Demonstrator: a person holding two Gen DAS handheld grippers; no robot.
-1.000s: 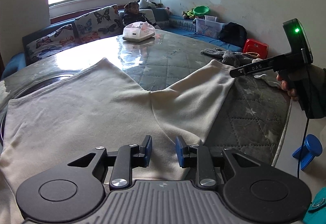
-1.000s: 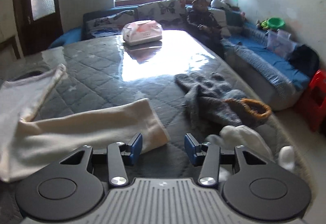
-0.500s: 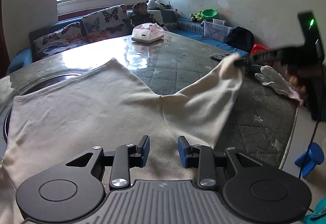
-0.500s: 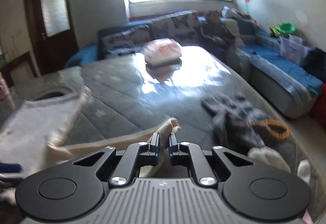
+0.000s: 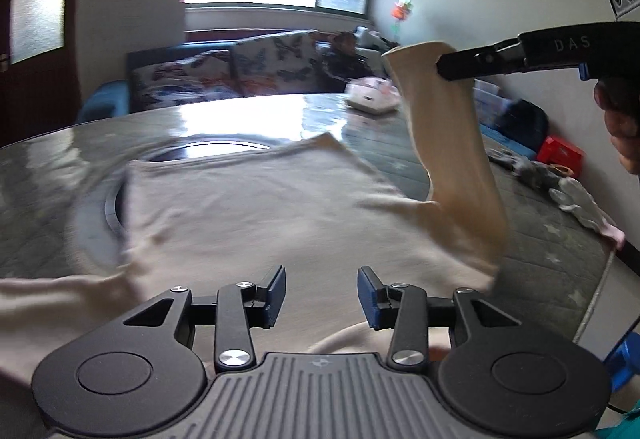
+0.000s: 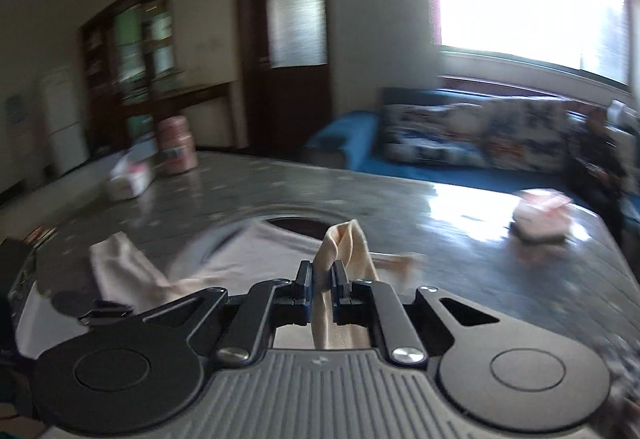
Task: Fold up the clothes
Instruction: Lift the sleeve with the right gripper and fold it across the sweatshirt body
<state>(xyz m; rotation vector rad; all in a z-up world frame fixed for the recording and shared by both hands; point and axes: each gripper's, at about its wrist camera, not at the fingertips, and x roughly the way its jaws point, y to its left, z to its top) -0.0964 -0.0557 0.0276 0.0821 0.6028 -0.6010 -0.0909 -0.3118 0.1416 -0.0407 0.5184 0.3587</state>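
Note:
A cream long-sleeved shirt (image 5: pixel 256 207) lies spread on the grey quilted table (image 5: pixel 540 231). My left gripper (image 5: pixel 322 293) is open and empty, low over the shirt's near part. My right gripper (image 6: pixel 322 285) is shut on the cuff of the shirt's right sleeve (image 6: pixel 344 243). In the left wrist view the right gripper (image 5: pixel 444 69) holds that sleeve (image 5: pixel 452 159) up above the table, so the sleeve hangs down to the shirt body.
A pink tissue box (image 5: pixel 372 99) sits at the table's far side. Grey clothes and a white glove (image 5: pixel 576 199) lie at the right edge. A round hole (image 5: pixel 208 151) is in the table behind the shirt. A sofa (image 6: pixel 460 135) stands beyond.
My right gripper closed on the sleeve cuff, then lifted it up and swung left over the shirt. My left gripper opened a little wider and turned left.

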